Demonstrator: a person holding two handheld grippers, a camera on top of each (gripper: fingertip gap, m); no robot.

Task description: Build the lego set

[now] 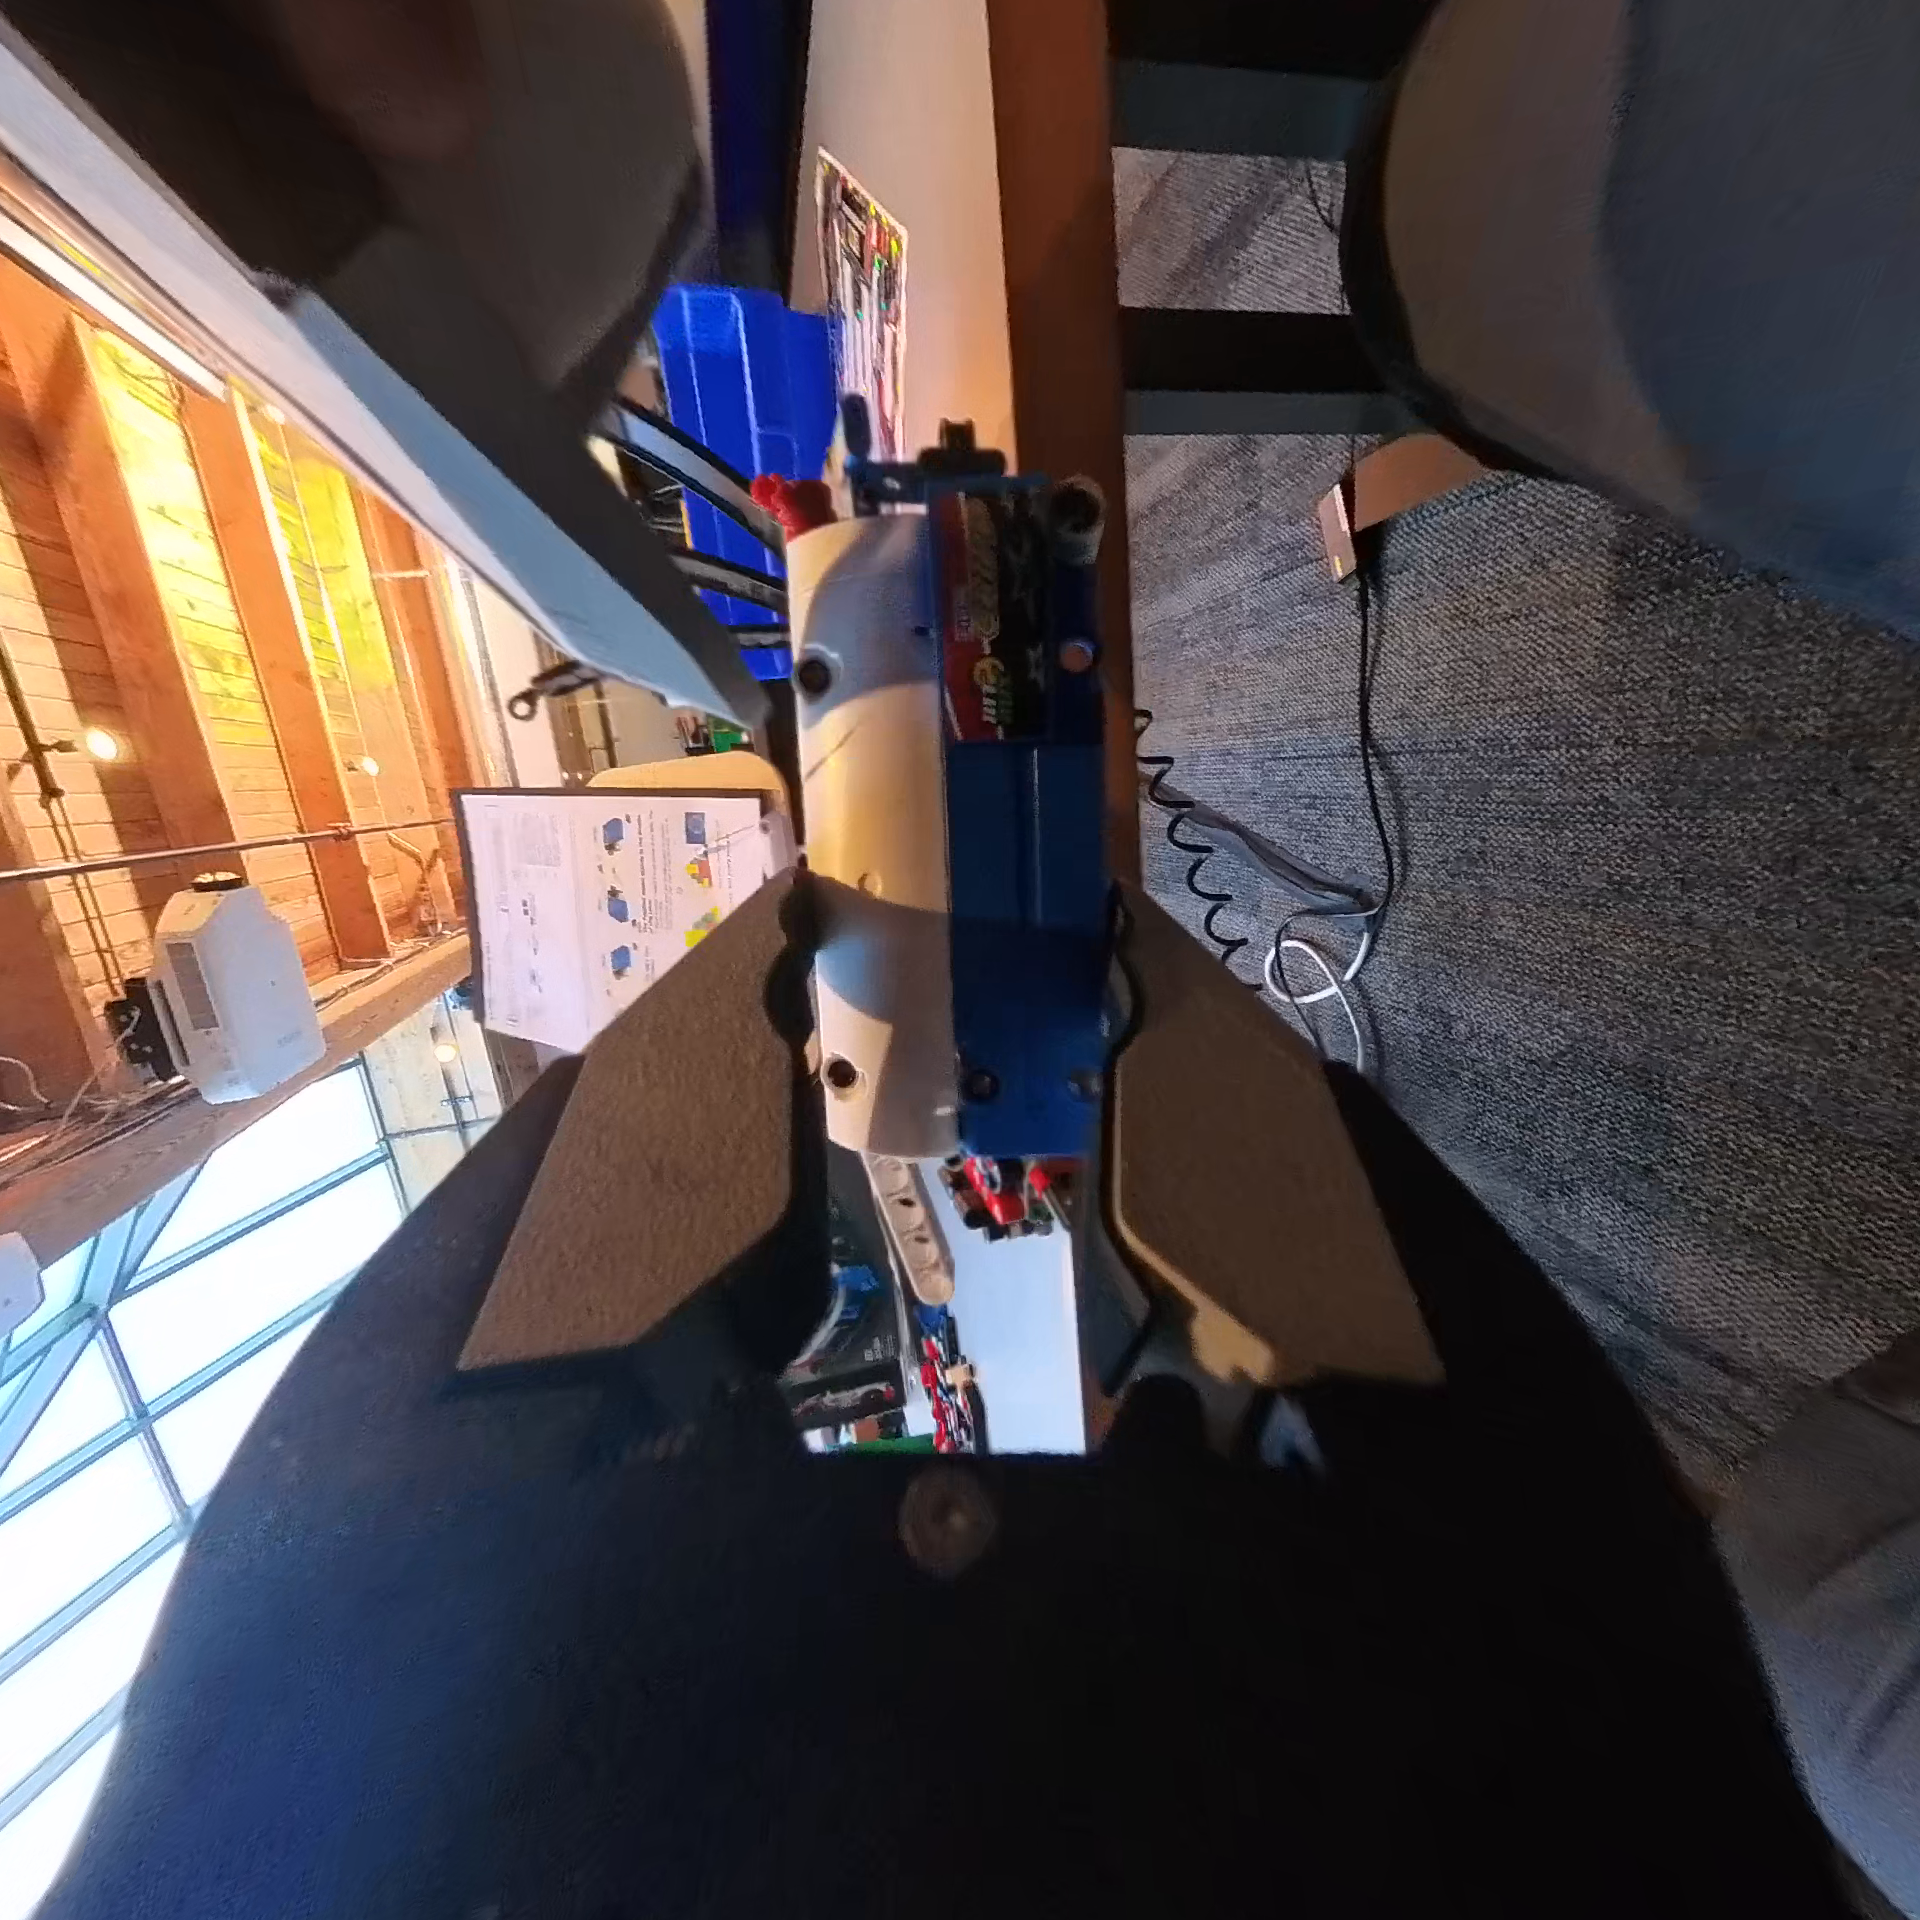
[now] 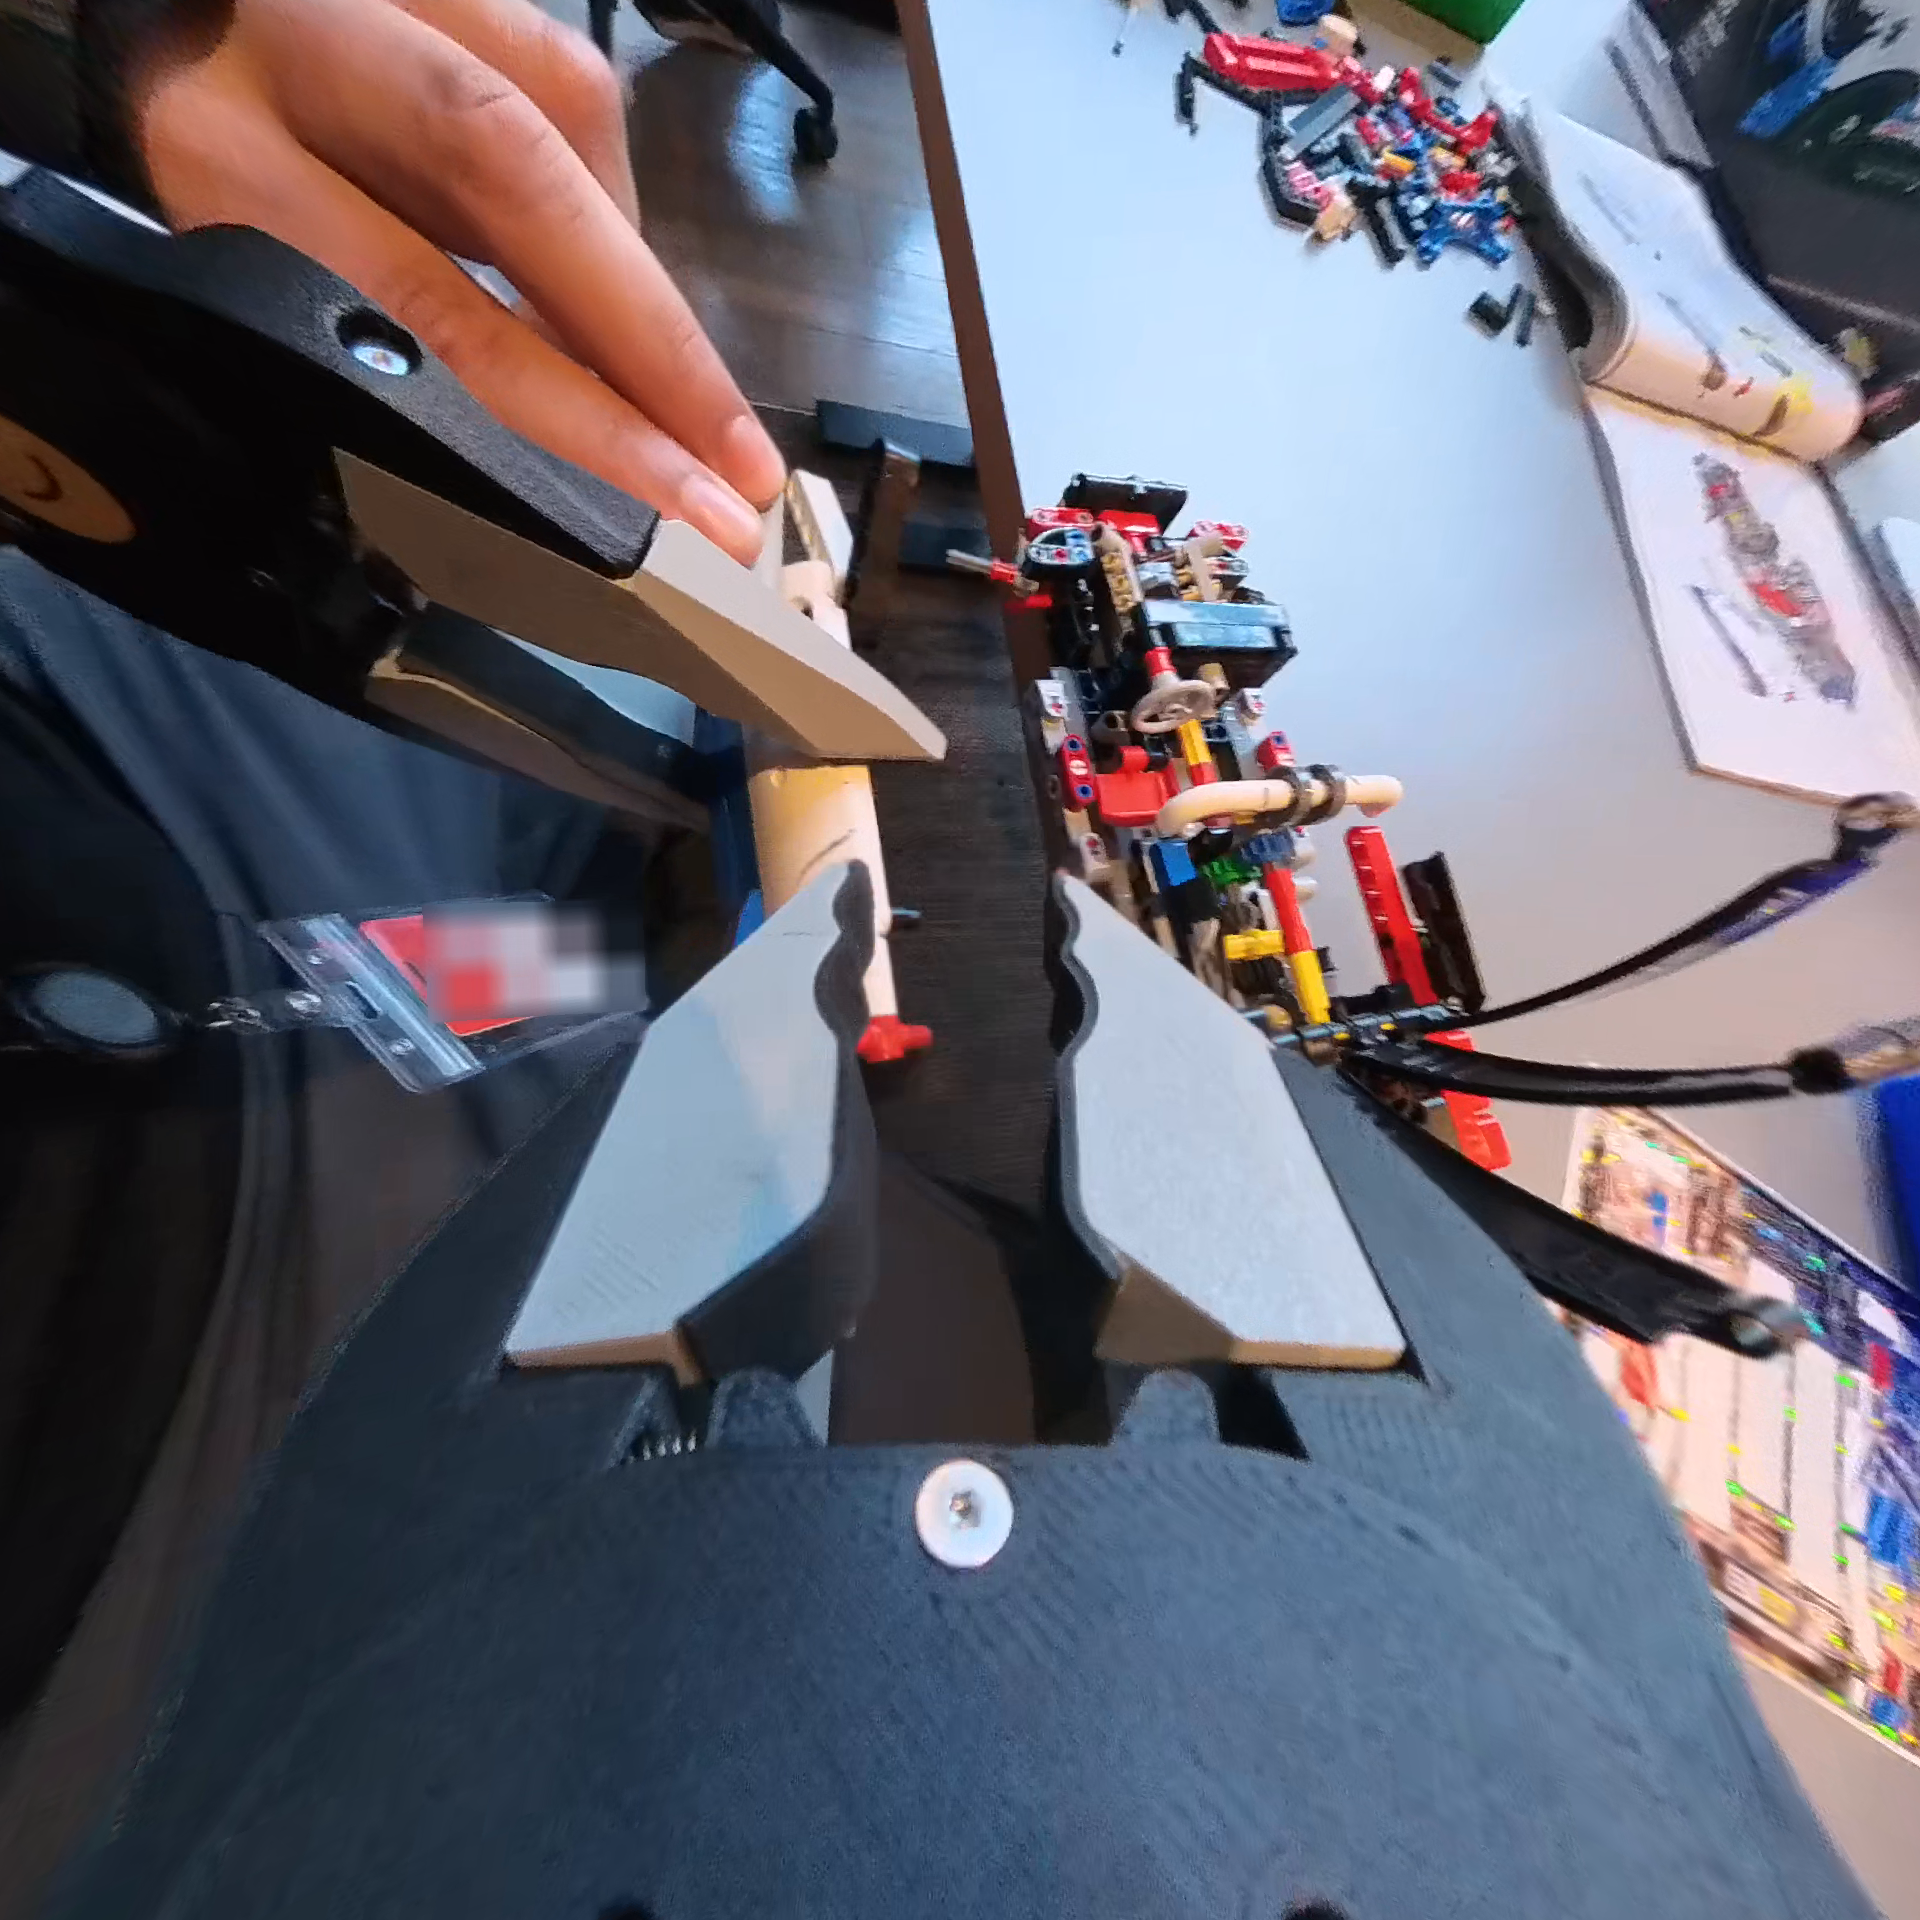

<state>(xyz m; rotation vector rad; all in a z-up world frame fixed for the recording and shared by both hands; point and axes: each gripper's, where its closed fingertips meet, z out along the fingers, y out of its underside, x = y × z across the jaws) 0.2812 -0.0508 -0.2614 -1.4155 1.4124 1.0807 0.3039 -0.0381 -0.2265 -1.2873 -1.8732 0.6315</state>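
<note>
My left gripper [image 1: 956, 904] is shut on a lego sub-assembly [image 1: 966, 727], a white curved panel beside a long blue part with a printed sticker. In the right wrist view it comes in from the upper left, a hand [image 2: 468, 208] on top and one grey finger [image 2: 727, 644] across the white panel [image 2: 816, 842]. A red pin [image 2: 891, 1039] sticks out of the panel's end. My right gripper [image 2: 961, 935] is open and empty, just right of that pin, with the floor showing between its jaws. The partly built lego car [image 2: 1174, 727] stands at the white table's edge [image 2: 1195, 364].
A pile of loose pieces [image 2: 1382, 135], an open instruction booklet [image 2: 1683, 312] and printed sheets [image 2: 1766, 623] lie farther on the table. Black flexible hoses [image 2: 1558, 987] reach out from the car. A blue bin [image 1: 738, 416] stands behind. Carpet with cables [image 1: 1299, 935] lies below. There is about 5 cm between the tips of the two grippers.
</note>
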